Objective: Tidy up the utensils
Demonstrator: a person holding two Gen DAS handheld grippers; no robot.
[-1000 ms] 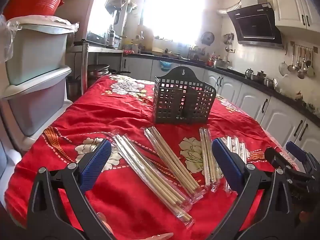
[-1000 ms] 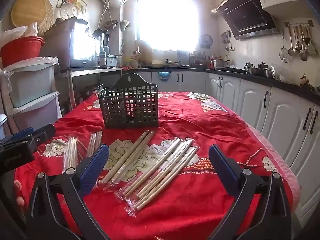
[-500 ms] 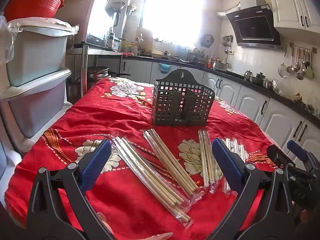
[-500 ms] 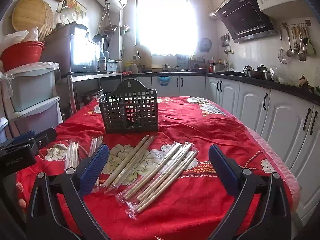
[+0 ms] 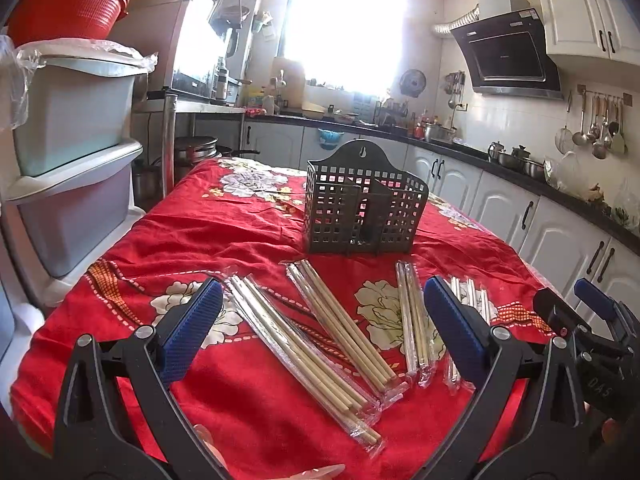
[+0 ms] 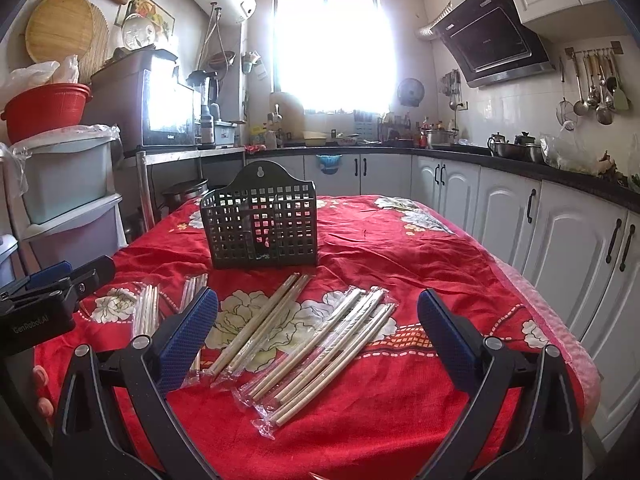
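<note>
Four wrapped chopstick packs [image 5: 304, 356] flat on the red-clothed counter [image 5: 224, 232], long axes slanting toward the dark holder basket [image 5: 362, 204] upright behind them. Left gripper [image 5: 320, 332] wide open, empty, above the two left packs. Right gripper [image 6: 316, 330] also wide open, empty, over the rightmost pack [image 6: 328, 352]; probably nearer for that one.

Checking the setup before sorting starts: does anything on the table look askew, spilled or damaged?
Nothing looks damaged or spilled. The wrapped chopstick packs lie loose at differing angles on the rumpled red tablecloth, none yet in the upright black utensil basket. Both grippers, left and right, hover open.
</note>
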